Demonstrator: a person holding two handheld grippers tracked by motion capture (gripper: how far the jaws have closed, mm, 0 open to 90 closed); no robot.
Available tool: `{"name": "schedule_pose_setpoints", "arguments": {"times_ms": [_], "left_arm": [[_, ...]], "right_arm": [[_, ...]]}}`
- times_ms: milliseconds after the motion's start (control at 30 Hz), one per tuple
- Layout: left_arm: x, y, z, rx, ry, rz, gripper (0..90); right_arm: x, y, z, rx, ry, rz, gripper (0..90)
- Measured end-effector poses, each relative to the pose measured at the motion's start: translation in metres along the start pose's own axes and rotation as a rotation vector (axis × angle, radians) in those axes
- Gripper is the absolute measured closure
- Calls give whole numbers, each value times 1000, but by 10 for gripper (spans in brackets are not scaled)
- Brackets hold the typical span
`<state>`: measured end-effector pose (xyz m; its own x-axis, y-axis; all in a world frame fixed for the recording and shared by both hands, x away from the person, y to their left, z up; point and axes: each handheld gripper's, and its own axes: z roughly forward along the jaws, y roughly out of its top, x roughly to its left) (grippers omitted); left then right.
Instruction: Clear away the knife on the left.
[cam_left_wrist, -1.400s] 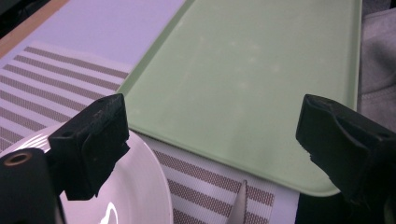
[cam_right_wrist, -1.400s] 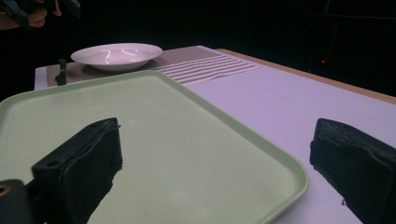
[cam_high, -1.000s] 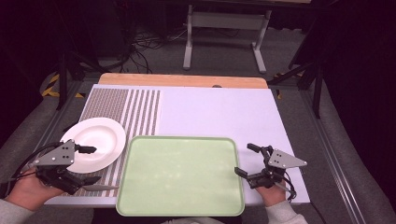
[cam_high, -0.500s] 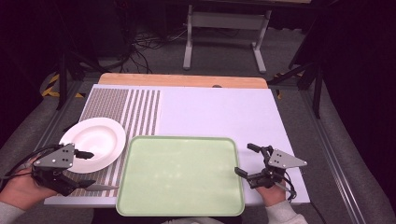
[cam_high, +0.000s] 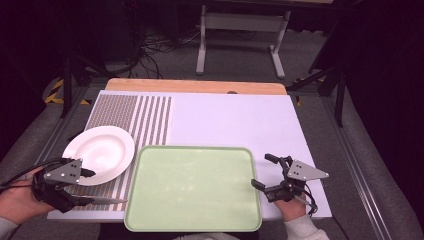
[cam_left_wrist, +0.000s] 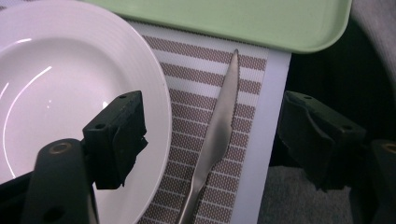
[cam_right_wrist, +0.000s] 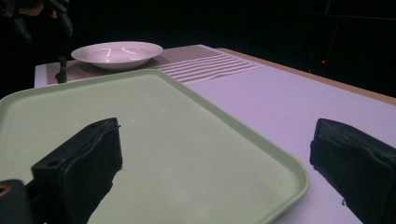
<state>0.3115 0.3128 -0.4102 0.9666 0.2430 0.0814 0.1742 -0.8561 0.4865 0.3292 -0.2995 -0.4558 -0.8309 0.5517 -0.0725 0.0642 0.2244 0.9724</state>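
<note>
A white plate (cam_high: 100, 151) (cam_left_wrist: 65, 79) lies on a striped placemat (cam_high: 131, 118) at the left. A metal knife (cam_high: 107, 201) (cam_left_wrist: 215, 136) rests on the mat between the plate and the near table edge, its tip toward the pale green tray (cam_high: 192, 187) (cam_left_wrist: 224, 21). My left gripper (cam_high: 88, 187) (cam_left_wrist: 215, 112) is open, its jaws straddling the knife, one over the plate's rim and one past the mat's edge. At the tray's (cam_right_wrist: 163, 135) right rim my right gripper (cam_high: 261, 171) (cam_right_wrist: 219, 154) is open and holds nothing.
A white table cover (cam_high: 230, 120) spreads behind and right of the tray, with a wooden strip (cam_high: 195, 86) at its far edge. Beyond the table stand a metal frame (cam_high: 240, 25) and floor cables. In the right gripper view the plate (cam_right_wrist: 116, 53) sits far left.
My left gripper has drawn back a little toward the near left, off the plate's middle. The right gripper, knife, plate and tray have stayed put.
</note>
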Motion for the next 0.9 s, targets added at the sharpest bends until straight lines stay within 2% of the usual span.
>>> {"name": "schedule_pose_setpoints", "arguments": {"times_ms": [100, 267, 533, 767, 900], "left_arm": [[0, -1, 1, 55, -15, 0, 256], [1, -5, 4, 105, -52, -3, 272], [2, -9, 9, 171, -80, -2, 305], [6, -14, 15, 260, -82, -4, 347], [8, -16, 20, 302, -82, 19, 386]], "right_arm": [[0, 0, 0, 5, -3, -2, 29], [0, 0, 0, 9, -5, -3, 29], [1, 0, 1, 10, -3, -4, 29], [1, 0, 1, 11, -1, -4, 29], [1, -1, 2, 8, 2, -2, 29]]}}
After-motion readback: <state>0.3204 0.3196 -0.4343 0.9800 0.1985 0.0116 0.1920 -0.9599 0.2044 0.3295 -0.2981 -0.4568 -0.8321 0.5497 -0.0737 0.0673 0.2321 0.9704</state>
